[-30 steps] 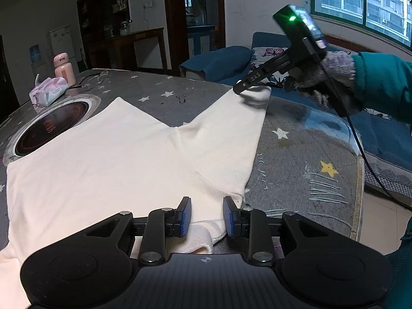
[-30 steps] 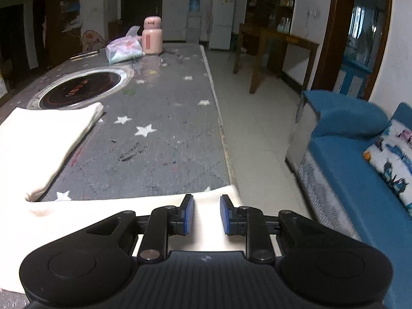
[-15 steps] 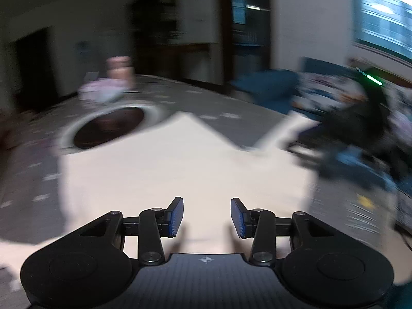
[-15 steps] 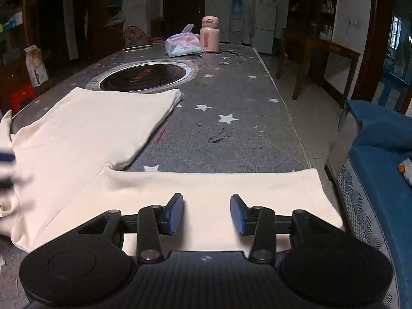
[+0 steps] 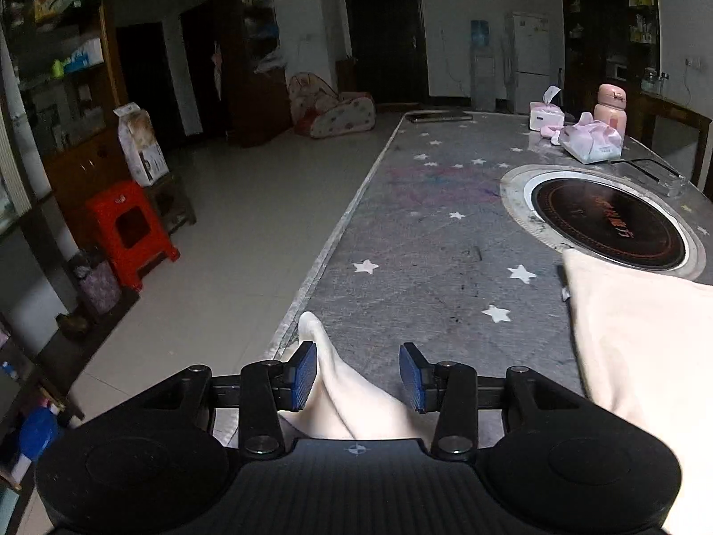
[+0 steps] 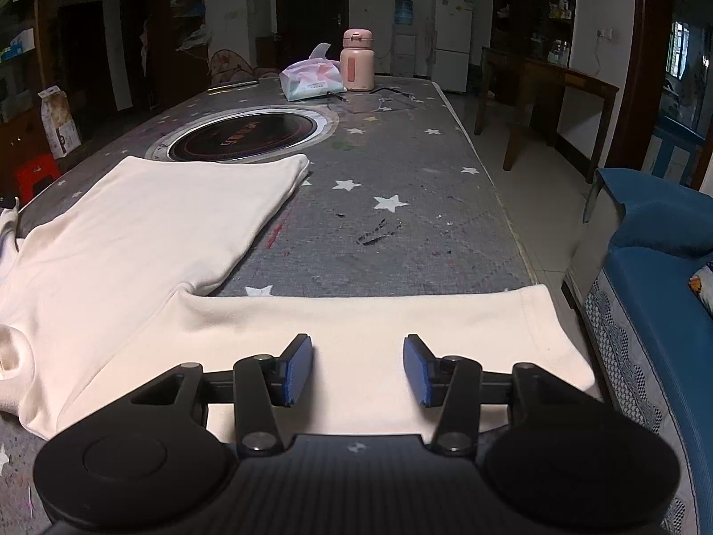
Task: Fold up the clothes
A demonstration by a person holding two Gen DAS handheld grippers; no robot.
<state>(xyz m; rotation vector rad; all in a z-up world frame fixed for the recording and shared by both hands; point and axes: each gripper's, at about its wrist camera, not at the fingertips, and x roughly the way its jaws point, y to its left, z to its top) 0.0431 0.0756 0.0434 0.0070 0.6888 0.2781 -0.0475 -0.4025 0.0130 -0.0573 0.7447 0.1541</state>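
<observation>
A grey star-patterned tabletop (image 6: 401, 223) carries a cream long-sleeved top (image 6: 147, 232), spread flat just in front of the round inset hotplate (image 6: 245, 133); one sleeve stretches toward the tabletop's right edge, the other lies bunched at its left edge. Behind the hotplate stand a tissue pack (image 6: 312, 78) and a pink flask (image 6: 357, 60). The right claw (image 6: 358, 368) hovers over the outstretched sleeve, its jaws opening, gripping nothing. The left claw (image 5: 358, 374) stands apart astride the bunched sleeve (image 5: 338, 383), pads not pressing the cloth.
</observation>
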